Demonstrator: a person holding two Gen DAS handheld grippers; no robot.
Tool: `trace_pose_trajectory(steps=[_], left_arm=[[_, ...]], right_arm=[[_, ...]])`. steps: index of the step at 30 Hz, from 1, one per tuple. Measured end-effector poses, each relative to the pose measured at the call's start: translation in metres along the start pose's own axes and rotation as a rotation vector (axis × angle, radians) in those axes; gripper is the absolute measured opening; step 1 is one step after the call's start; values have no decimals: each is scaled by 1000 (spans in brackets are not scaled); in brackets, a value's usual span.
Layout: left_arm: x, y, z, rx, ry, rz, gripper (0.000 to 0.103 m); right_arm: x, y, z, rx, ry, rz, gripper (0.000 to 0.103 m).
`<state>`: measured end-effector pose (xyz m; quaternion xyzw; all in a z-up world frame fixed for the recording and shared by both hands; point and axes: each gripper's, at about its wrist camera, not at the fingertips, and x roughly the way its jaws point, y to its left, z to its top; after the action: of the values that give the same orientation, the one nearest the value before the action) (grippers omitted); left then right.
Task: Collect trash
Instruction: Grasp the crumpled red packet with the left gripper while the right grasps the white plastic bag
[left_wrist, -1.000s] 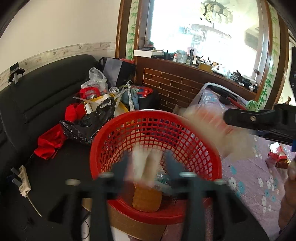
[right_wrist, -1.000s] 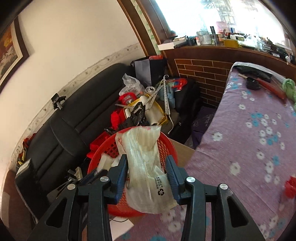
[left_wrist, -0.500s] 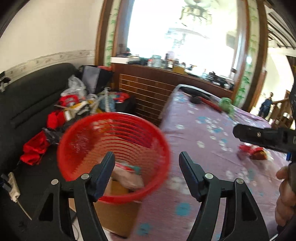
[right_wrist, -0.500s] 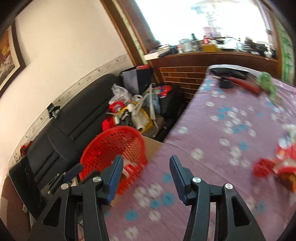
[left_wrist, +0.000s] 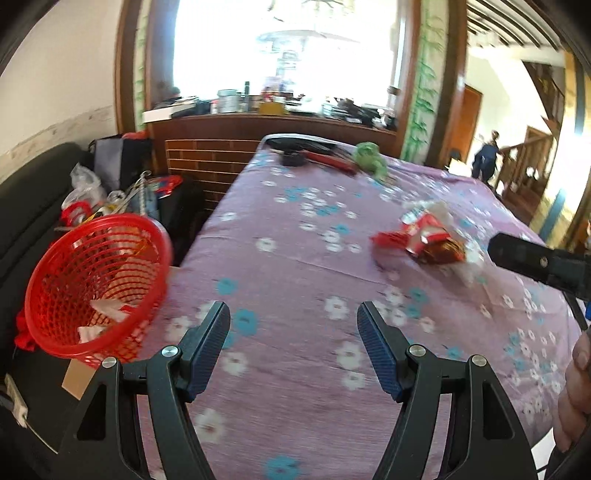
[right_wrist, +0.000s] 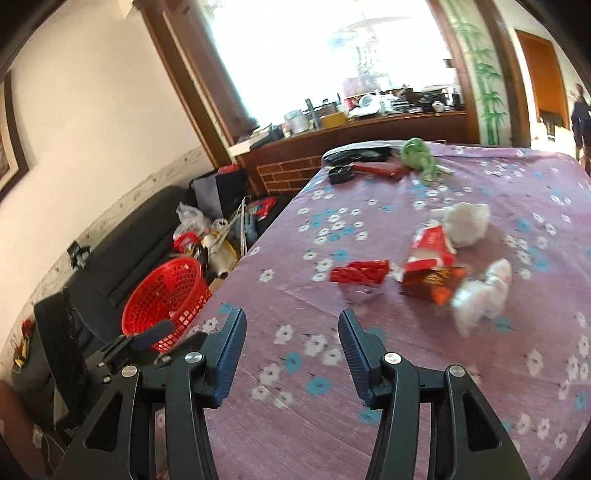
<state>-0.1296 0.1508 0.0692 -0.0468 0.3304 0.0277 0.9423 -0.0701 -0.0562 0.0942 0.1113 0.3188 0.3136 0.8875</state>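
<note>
We see the left tongs (left_wrist: 293, 321) spread wide over the purple flowered cloth of the counter (left_wrist: 295, 266), their blue-padded fingers (left_wrist: 207, 343) holding nothing and touching nothing. The right tongs (right_wrist: 291, 330) are likewise wide apart and empty, hanging above the near part of the same cloth.

The trash lies on the counter, ahead and to the right of both tongs and apart from them. In the right wrist view we make out a red wrapper (right_wrist: 360, 273), a red and white packet (right_wrist: 430, 251) just to its right with a brown and orange wrapper (right_wrist: 436, 282) against its near side, a crumpled white wad (right_wrist: 467, 221) at its far side, and a blurred clear plastic piece (right_wrist: 480, 295) to the near right. In the left wrist view the same heap (left_wrist: 424, 236) sits to the right, close to the dark tip of the right tongs (left_wrist: 535, 260).

The red basket (left_wrist: 55, 295) stands off the left edge of the counter, tilted in view, with white scraps (left_wrist: 105, 308) inside. At the far end of the counter we see a green bundle (right_wrist: 419, 155), a long red object (right_wrist: 376, 170) and a small black object (right_wrist: 340, 175).
</note>
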Motion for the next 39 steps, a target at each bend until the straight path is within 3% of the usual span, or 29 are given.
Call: trace_pose_trajectory(steps=[14,31,39], left_arm=[[6,-57,-9,116,49,-30,73],[16,-68,-9,130,92,-37,73],[29,-52,14,50,130,-54,73]], right_arm=[[-39,-60,-4,128,-73,-111,56],[-42,-139,-6,300,-21,-257,61],[-29,-172,-7,423,36,-167,58]])
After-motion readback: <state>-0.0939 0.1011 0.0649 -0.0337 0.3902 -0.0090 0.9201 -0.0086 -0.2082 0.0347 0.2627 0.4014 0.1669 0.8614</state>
